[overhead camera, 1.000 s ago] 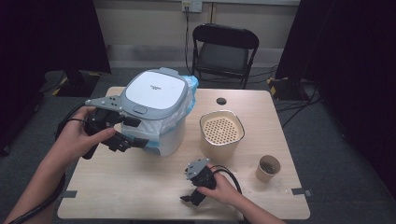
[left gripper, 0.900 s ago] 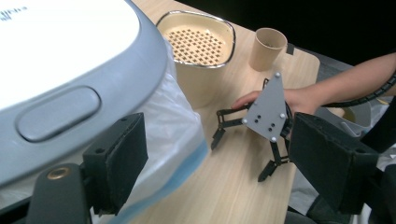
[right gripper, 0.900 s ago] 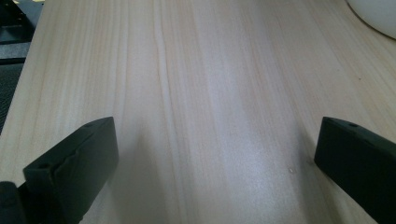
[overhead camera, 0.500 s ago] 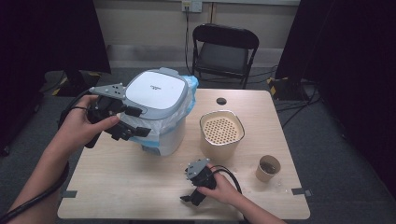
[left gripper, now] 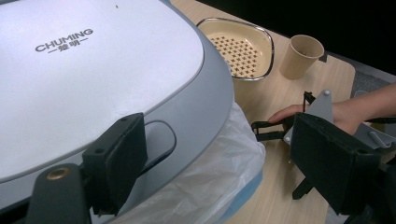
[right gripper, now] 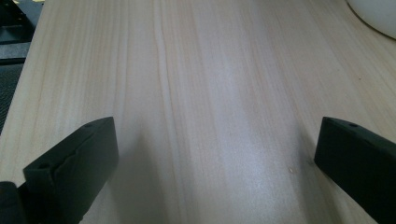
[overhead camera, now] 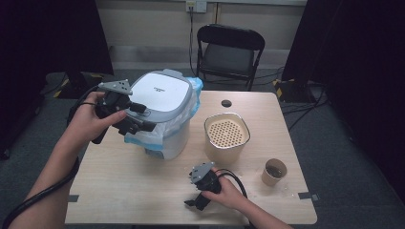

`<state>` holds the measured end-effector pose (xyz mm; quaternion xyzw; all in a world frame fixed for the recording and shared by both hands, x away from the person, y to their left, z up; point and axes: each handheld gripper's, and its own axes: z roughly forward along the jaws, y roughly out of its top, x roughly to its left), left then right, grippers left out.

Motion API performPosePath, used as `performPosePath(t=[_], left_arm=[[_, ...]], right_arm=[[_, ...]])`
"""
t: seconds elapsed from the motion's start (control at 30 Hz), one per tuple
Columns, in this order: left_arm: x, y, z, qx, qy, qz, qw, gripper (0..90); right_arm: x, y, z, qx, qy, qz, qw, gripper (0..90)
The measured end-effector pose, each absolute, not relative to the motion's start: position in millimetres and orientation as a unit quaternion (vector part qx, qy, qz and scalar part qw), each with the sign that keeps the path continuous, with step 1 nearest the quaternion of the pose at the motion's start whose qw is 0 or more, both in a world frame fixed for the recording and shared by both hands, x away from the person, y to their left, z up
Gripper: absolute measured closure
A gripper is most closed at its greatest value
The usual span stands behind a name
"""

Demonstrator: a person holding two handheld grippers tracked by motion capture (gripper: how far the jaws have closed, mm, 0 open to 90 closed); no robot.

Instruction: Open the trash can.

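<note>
High view, left to right. Left tongs (overhead camera: pixel 143 120): raised at the front-left edge of the waste bin's lid (overhead camera: pixel 160 93), jaws wide apart and holding nothing. In the left gripper view one pad (left gripper: pixel 116 156) lies against the grey lid rim beside a small recessed tab (left gripper: pixel 161 140); the other pad stands well clear over the surface, so the lid is not gripped. Bin (overhead camera: pixel 167 138): white body lined with a plastic bag (overhead camera: pixel 138 138) that spills out beneath the lid; it stands at the rear left of the surface (overhead camera: pixel 119 191). Beige perforated container (overhead camera: pixel 227 136): just right of the bin. Right tongs (overhead camera: pixel 198 202): resting low near the front edge, jaws wide apart and empty; the right gripper view looks along bare wood between them. Paper cup (overhead camera: pixel 274 171): near the right edge, well apart from the bin.

Step in hand, as judged: opening or pressing the lid with the left tongs. To do it well, set the near pad squarely on the tab or under the rim rather than on the loose bag, act close to the front edge away from the hinge, and move slowly so the light bin does not tip or slide; the right tongs could steady the body.

Hard to make out: whether the tab is a latch or a finger recess; the hinge side; the cup's contents; the bin's interior.
</note>
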<state>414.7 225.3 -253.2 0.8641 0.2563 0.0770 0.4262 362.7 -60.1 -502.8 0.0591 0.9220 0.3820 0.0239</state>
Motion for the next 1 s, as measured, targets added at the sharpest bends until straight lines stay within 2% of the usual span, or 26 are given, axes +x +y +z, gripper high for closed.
performPosePath(t=[0.5,0.67,1.0], left_arm=[[416.7,225.1,-257.3,0.862,0.239,0.094,0.438,18.7],[413.8,221.2,-257.1,0.868,0.235,0.107,0.425,18.7],[413.4,221.7,-256.9,0.863,0.247,0.089,0.431,18.8]], right_arm=[[362.8,-60.1,-502.8,0.059,0.922,0.382,0.024,0.0],[362.7,-60.1,-502.8,0.059,0.922,0.382,0.024,0.0],[362.7,-60.2,-502.8,0.059,0.922,0.382,0.024,0.0]])
